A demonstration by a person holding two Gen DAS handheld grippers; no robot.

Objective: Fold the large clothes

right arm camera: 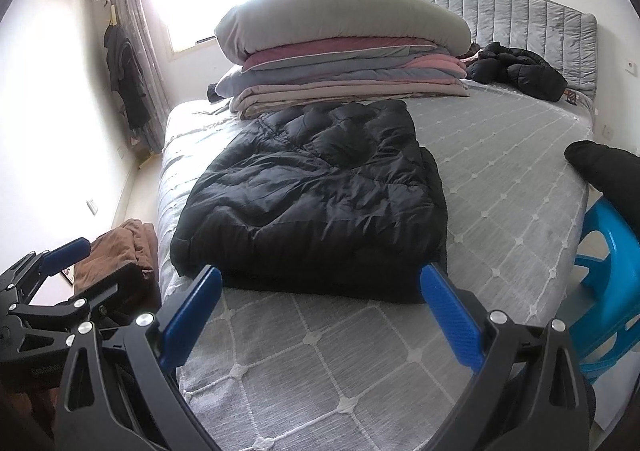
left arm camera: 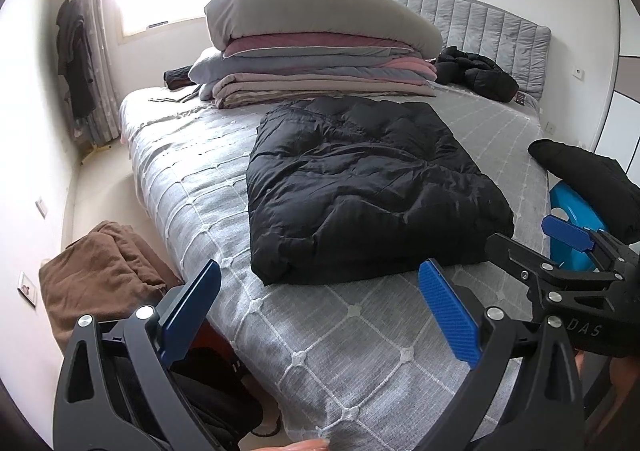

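Note:
A black puffer jacket lies folded into a rough rectangle on the grey quilted bed; it also shows in the right wrist view. My left gripper is open and empty, above the bed's near end, short of the jacket's front edge. My right gripper is open and empty, its blue pads just in front of the jacket's near edge. The right gripper shows at the right of the left wrist view. The left gripper shows at the lower left of the right wrist view.
A stack of folded quilts and a pillow sits at the head of the bed, with another black jacket beside it. A brown cloth lies left of the bed. A blue plastic stool stands at the right, with dark clothing above it.

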